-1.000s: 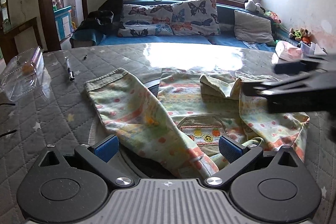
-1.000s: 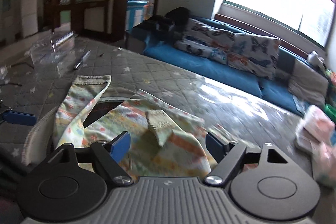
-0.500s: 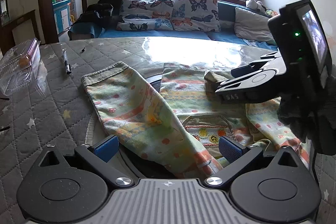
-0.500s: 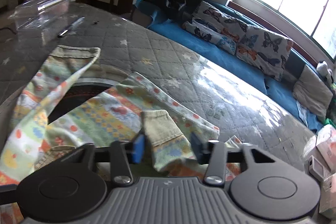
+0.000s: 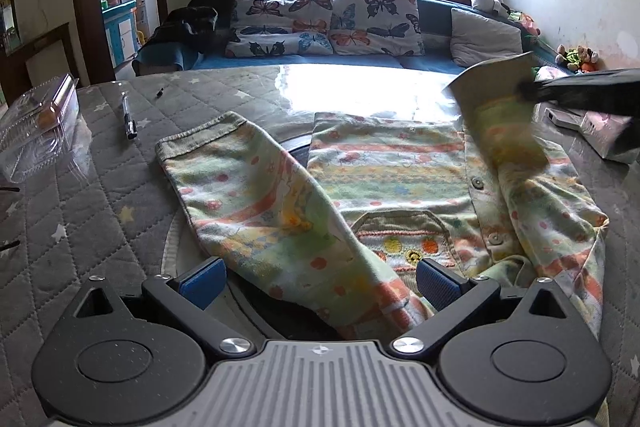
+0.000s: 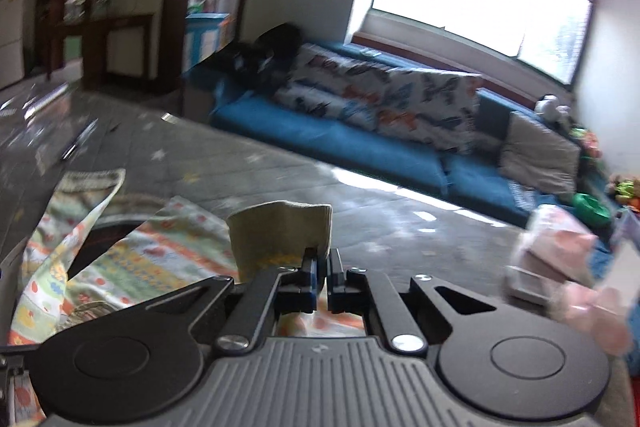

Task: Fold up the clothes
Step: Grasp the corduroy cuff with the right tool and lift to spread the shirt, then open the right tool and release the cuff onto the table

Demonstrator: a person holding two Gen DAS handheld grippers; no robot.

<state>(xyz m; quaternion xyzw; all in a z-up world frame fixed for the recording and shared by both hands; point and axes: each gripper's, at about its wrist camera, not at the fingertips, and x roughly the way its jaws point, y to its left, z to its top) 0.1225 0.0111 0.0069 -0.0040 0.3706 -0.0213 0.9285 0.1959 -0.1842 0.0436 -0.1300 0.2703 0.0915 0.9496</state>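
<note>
A small pastel cardigan (image 5: 384,171) with fruit prints, buttons and a front pocket lies spread on the grey quilted table (image 5: 80,227). Its left sleeve (image 5: 240,195) stretches toward the near left. My left gripper (image 5: 320,277) is open, low over the garment's near edge, with the sleeve lying between its blue pads. My right gripper (image 6: 324,267) is shut on the cuff (image 6: 280,231) of the right sleeve and holds it lifted above the table. In the left wrist view that raised sleeve (image 5: 500,115) stands up at the right, blurred, with the right gripper (image 5: 532,93) pinching its cuff.
A clear plastic box (image 5: 40,123) sits at the table's left edge, with a pen (image 5: 128,115) beside it. A tissue pack (image 5: 600,131) lies at the right edge. A dark round inset (image 5: 296,151) shows under the cardigan. A blue sofa (image 5: 320,39) with cushions stands behind the table.
My right gripper went from open, closed on the right sleeve's cuff and has lifted it up and to the right, unfolding the sleeve. My left gripper has stayed open in place.
</note>
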